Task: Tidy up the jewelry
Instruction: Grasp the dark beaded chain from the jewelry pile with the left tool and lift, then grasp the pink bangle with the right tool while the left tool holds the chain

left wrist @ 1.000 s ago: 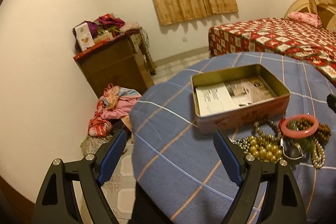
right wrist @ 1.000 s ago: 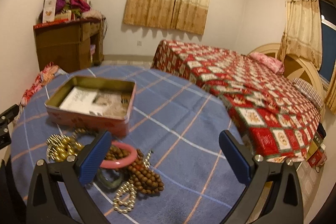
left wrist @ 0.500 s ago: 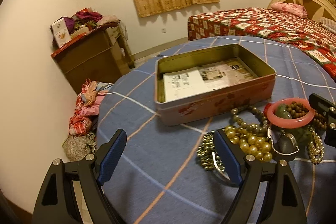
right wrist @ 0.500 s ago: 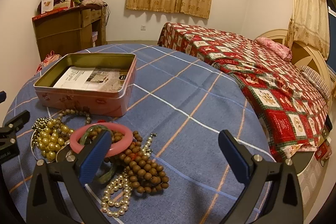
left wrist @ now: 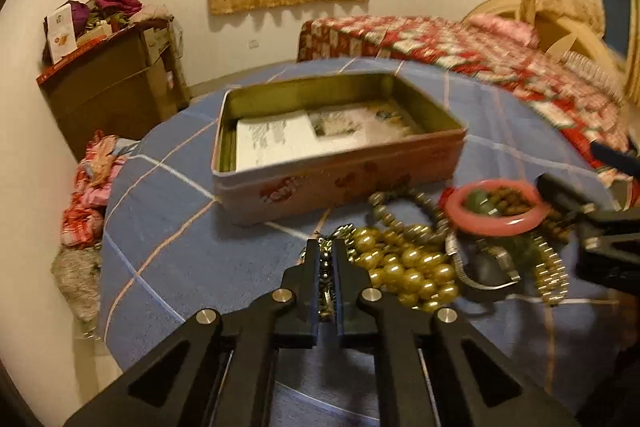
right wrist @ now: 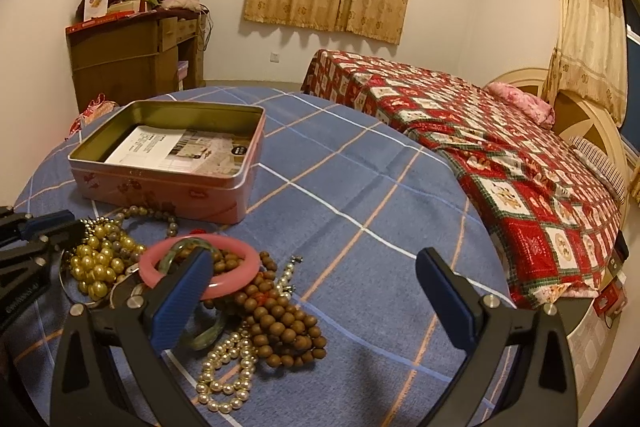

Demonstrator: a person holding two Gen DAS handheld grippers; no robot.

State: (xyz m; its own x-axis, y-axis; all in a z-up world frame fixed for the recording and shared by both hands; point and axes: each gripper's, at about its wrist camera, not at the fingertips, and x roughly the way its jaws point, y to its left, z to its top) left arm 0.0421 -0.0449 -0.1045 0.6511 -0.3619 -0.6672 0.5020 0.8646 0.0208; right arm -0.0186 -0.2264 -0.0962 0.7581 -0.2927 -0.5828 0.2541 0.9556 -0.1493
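1. My left gripper has its jaws drawn almost together on a strand of small metallic beads at the left fringe of the jewelry pile; strands show in the slit between the fingers, so I judge it pinched, though how securely I cannot tell.
2. My right gripper hangs with its jaws wide and nothing between them, over the near-right part of the pile.
3. The pile lies on the blue checked cloth of the table, toward its near left edge, just in front of the pink tin, which sits toward the far left edge and is open.
4. To do this step well, I would lift slowly and straight up, watching whether the gold pearl necklace drags along, since the strands look tangled. If it does, the right gripper could pin the rest down.
5. Then carry it over the tin's near wall and let it go low inside, on the paper lining the bottom.
6. Count: one tin, one pink bangle, one greenish bangle partly hidden, one brown wooden bead cluster, one white pearl strand, one olive bead strand, one gold pearl bunch. Smaller pieces underneath I cannot separate.
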